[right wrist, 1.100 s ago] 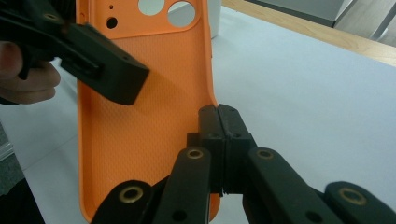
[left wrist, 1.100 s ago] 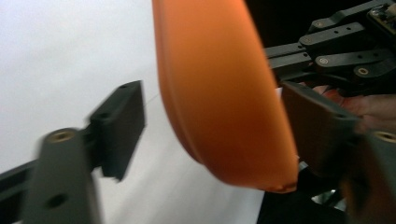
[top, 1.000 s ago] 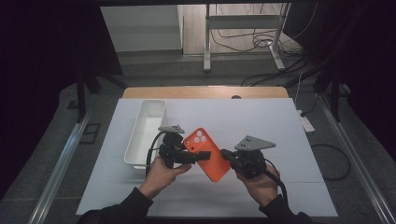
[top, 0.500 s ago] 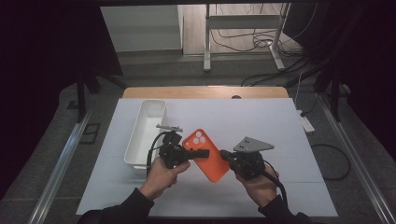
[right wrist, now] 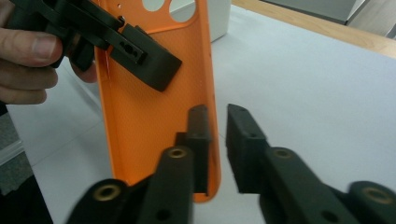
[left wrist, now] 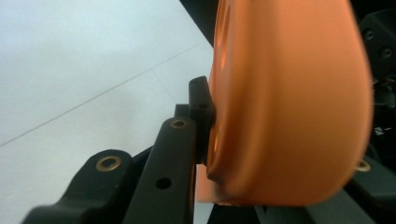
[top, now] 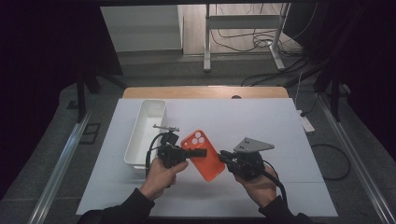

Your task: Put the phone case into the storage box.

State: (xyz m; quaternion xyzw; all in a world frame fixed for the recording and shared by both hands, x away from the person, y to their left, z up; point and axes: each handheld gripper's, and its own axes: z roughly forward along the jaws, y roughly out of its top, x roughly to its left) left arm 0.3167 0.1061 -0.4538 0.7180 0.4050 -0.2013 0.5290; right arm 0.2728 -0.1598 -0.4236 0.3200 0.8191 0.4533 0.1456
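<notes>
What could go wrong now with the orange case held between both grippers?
1. The left gripper bites the soft case and already dents it in its own view; more squeeze might crease it.
2. The right gripper has only the case's thin side wall between its jaws, not yet tight, so the case may slip or twist there.

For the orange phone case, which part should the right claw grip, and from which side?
Probably the long side wall of the orange phone case at its lower end, approached from the person's right. The case is open and thin-walled there, so the right claw can straddle the rim. The left claw already clamps the opposite edge, nearer the camera holes.
</notes>
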